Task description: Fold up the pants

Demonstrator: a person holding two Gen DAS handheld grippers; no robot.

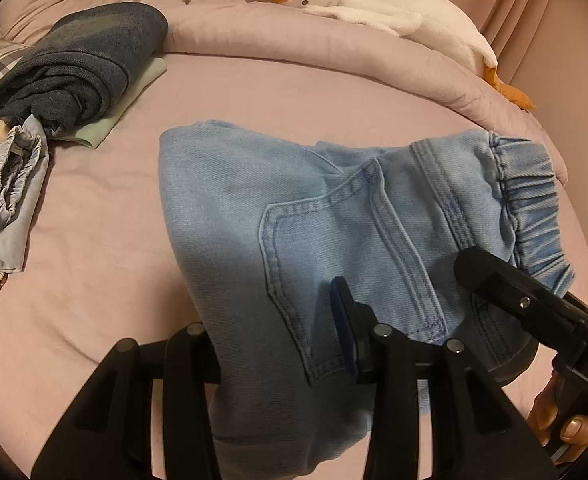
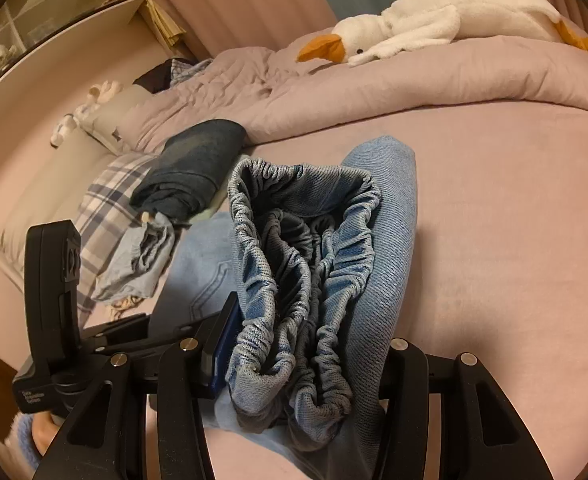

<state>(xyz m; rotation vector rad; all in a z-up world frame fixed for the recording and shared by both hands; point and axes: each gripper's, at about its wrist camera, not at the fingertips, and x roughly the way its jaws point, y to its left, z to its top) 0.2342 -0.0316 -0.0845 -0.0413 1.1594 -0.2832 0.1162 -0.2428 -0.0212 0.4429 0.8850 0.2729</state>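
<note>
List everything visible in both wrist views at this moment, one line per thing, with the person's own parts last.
light blue jeans: one, pale denim, mid-bed, partly folded, elastic waistband bunched.
dark folded garment: one, navy-grey, far left of the bed, on a pale green cloth.
crumpled garment: one, grey-blue, left edge.
plaid cloth: one, white and blue, beside the dark garment.
plush goose: one, white with orange beak, on the duvet.
duvet: one, pink, rolled along the far side.
bed sheet: pink.
shelf unit: one, pale, in the corner.
left tongs: black, closed on the jeans' leg.
right tongs: black, closed on the waistband.
hand: one, holding the right tongs' handle.
</note>
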